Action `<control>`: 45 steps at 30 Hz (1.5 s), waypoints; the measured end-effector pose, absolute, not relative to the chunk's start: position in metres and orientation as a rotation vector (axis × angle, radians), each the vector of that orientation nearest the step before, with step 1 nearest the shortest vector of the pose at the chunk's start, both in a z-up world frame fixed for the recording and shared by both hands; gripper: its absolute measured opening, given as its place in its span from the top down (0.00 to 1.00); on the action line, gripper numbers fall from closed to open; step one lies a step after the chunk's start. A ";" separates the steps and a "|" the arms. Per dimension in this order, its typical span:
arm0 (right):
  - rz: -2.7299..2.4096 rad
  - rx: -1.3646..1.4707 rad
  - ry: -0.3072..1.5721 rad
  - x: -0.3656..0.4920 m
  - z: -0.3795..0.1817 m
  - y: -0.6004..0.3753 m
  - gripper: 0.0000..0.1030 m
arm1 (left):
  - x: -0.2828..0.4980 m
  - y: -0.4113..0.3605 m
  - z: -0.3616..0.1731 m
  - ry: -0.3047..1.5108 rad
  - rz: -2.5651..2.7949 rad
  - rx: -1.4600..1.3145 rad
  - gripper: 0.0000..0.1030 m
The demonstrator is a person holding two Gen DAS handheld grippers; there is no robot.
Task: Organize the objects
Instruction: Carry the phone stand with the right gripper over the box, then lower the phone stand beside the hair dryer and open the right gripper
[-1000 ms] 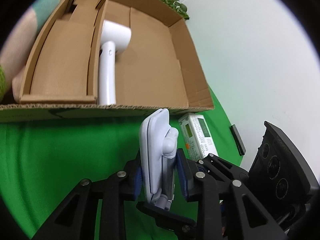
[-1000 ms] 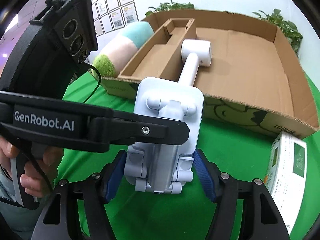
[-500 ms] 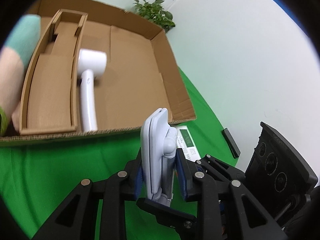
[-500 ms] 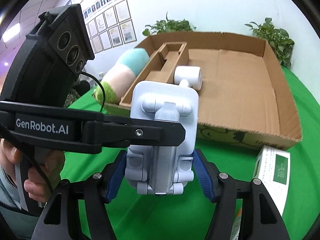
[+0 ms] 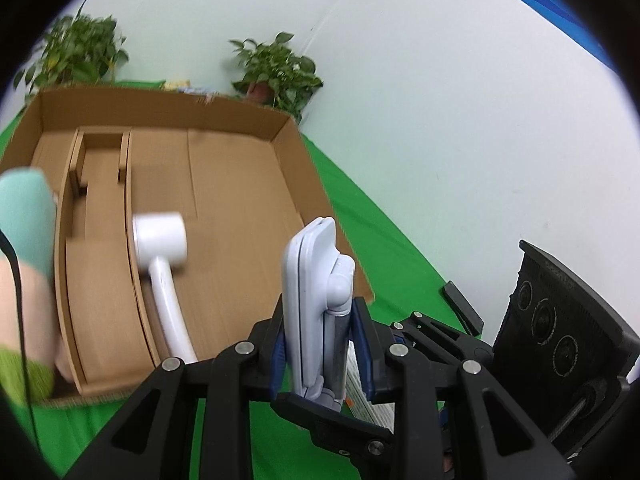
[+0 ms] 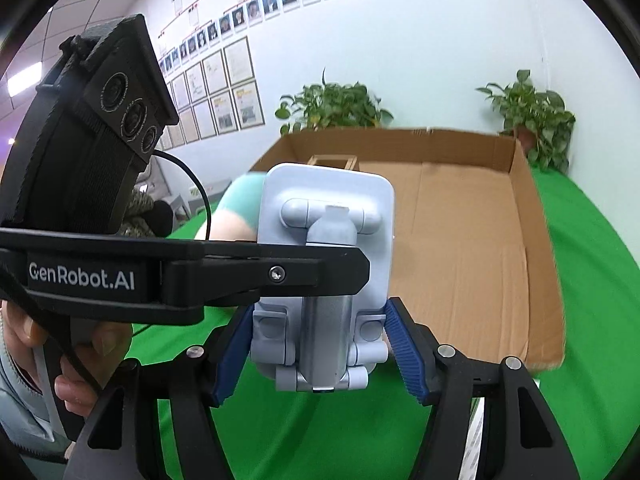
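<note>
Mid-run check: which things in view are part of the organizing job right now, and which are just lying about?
In the job:
- phone stand, clamped by the left gripper; right gripper flanks it, contact unclear
- cardboard box
- white hair dryer inside the box

Lying about:
- plush toy beside the box
- potted plants
- small black bar on the green cloth

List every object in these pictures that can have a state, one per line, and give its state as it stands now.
Phone stand: folded flat, upright, held off the table.
Left gripper: shut on the phone stand.
Right gripper: blue pads beside the stand's lower part; contact unclear.
Cardboard box: open-topped, on the green cloth.
Hair dryer: lying flat in the box beside the insert.
Cardboard insert: seated along the box's left side.
</note>
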State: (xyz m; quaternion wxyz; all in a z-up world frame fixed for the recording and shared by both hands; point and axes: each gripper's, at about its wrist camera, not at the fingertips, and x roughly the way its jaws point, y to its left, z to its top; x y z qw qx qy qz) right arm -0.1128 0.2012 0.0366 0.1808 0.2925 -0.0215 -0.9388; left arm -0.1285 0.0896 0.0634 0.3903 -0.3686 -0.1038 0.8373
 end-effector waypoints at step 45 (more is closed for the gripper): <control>-2.407 1.453 -0.431 -0.272 -0.075 0.234 0.40 | -0.227 0.117 -0.021 -0.182 2.135 -1.456 0.71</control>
